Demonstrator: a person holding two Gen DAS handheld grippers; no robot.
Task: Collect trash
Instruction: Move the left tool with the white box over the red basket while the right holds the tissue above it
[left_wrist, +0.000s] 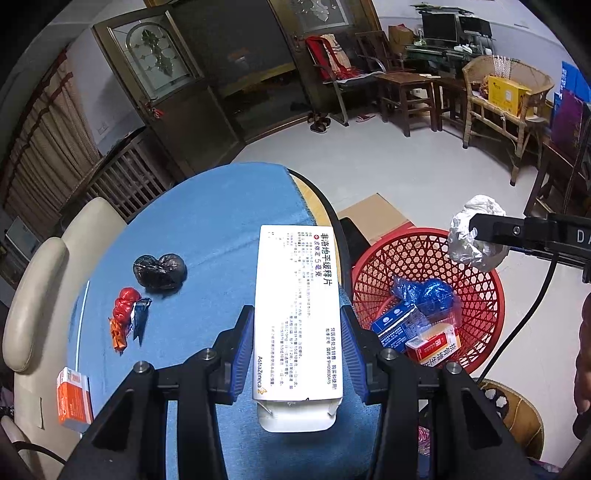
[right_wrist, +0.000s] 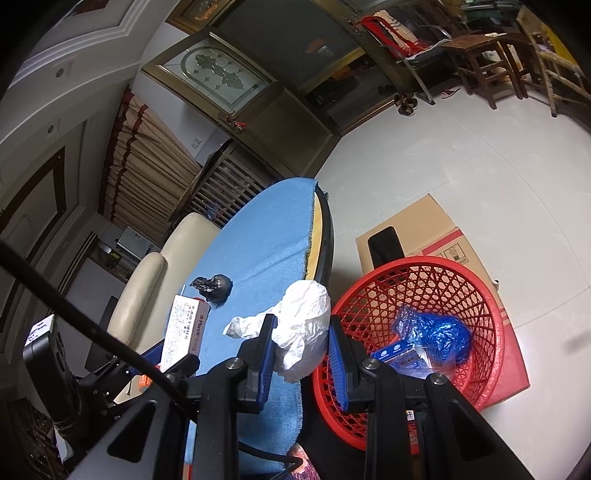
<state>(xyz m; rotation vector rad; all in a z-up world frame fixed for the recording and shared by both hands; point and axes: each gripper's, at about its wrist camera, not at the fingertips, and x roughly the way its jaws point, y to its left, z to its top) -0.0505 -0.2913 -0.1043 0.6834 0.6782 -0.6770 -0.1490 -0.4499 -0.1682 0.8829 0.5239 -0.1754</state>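
Left tongs (left_wrist: 297, 343) clamp a long white medicine carton (left_wrist: 297, 314), its length pointing straight ahead; right tongs (right_wrist: 301, 347) pinch crumpled white paper (right_wrist: 304, 325) beside the red lattice basket (right_wrist: 476, 295).

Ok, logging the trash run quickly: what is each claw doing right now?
Left claw: shut on the white medicine box.
Right claw: shut on the crumpled white paper, beside the red basket.

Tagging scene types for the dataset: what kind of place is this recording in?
Most likely a lived-in home living or dining room. Cues: a glass-panelled wooden door, a wicker armchair and wooden stool on the far side, and slippers left on the floor by the doorway.
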